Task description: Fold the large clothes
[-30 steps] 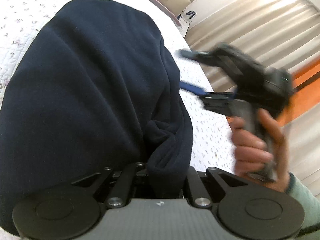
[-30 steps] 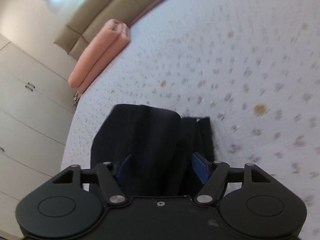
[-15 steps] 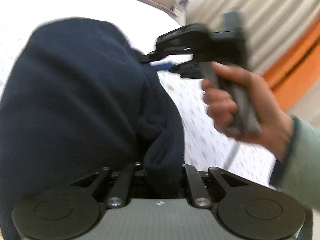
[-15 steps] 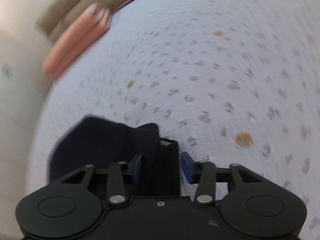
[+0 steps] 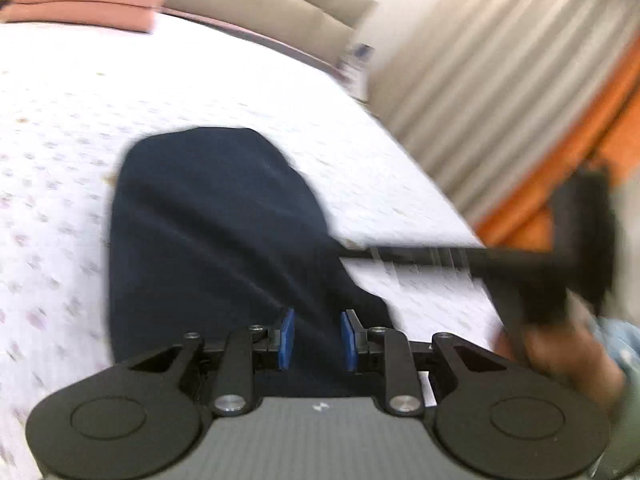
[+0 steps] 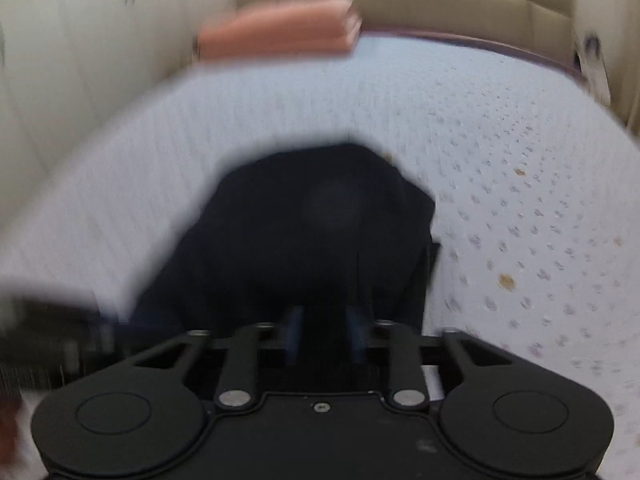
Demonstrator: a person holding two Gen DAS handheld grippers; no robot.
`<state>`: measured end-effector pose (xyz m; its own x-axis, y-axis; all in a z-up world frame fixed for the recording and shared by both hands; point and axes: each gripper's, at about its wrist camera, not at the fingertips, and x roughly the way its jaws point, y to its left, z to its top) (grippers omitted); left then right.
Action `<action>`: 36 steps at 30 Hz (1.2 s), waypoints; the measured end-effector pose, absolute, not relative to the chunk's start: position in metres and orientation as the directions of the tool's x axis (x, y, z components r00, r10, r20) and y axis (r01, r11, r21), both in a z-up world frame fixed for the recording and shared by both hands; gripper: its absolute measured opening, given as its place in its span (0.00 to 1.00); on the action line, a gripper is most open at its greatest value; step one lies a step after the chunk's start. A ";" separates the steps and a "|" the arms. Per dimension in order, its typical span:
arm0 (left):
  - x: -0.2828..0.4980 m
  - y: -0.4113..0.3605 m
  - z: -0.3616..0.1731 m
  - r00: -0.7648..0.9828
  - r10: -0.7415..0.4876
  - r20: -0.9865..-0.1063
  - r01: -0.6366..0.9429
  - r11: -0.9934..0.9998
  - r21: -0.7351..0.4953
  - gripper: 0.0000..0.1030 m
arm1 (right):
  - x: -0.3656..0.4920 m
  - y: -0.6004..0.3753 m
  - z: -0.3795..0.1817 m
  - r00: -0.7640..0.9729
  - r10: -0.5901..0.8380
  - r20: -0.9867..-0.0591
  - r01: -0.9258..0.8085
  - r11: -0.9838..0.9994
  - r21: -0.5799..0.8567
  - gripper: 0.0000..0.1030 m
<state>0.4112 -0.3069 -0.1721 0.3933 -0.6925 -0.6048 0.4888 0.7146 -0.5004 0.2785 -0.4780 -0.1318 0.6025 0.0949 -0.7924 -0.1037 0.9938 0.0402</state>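
Note:
A dark navy garment [image 5: 216, 232] lies bunched on the white flowered bedspread [image 5: 56, 128]. My left gripper [image 5: 316, 338] holds its near edge, the blue pads close together with navy cloth between them. In the right wrist view the same garment [image 6: 304, 240] fills the middle, and my right gripper [image 6: 324, 338] has its pads close on the near edge of the cloth. The view is blurred. The right gripper's body also shows in the left wrist view [image 5: 560, 272], held by a hand at the right.
Folded pink bedding [image 5: 84, 0] lies at the head of the bed against a beige headboard [image 6: 420, 4]. Striped curtains [image 5: 500, 80] and an orange panel hang to the right of the bed. White wardrobe doors [image 6: 60, 60] stand at the left.
Both grippers have pulled back and swung to face the head of the bed, dragging the garment along. The right gripper has closed in on the cloth edge beside the left one.

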 end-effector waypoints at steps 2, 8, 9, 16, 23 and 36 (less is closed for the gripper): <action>0.417 -0.299 -0.199 0.356 -0.672 -0.649 0.456 0.731 -0.507 0.08 | 0.261 -0.485 -0.167 0.510 0.077 -0.857 -0.100 0.995 0.030 0.18; 0.405 -0.263 -0.223 0.272 -0.724 -0.634 0.357 0.688 -0.632 0.03 | 0.246 -0.537 -0.152 0.458 0.187 -0.869 0.013 0.976 0.217 0.24; 0.407 -0.268 -0.223 0.282 -0.719 -0.636 0.356 0.694 -0.626 0.03 | 0.254 -0.536 -0.141 0.496 0.199 -0.845 -0.010 0.974 0.224 0.25; 0.404 -0.283 -0.214 0.295 -0.699 -0.651 0.387 0.710 -0.588 0.03 | 0.340 -0.450 -0.100 0.638 0.448 -0.626 -0.403 0.887 0.224 0.25; 0.396 -0.269 -0.216 0.301 -0.721 -0.624 0.388 0.690 -0.611 0.03 | 0.412 -0.489 -0.184 0.688 0.070 -0.722 -0.279 0.944 -0.174 0.05; 0.430 -0.257 -0.159 0.405 -0.749 -0.524 0.430 0.662 -0.614 0.18 | 0.359 -0.480 -0.122 0.655 0.279 -0.702 -0.259 0.956 0.139 0.31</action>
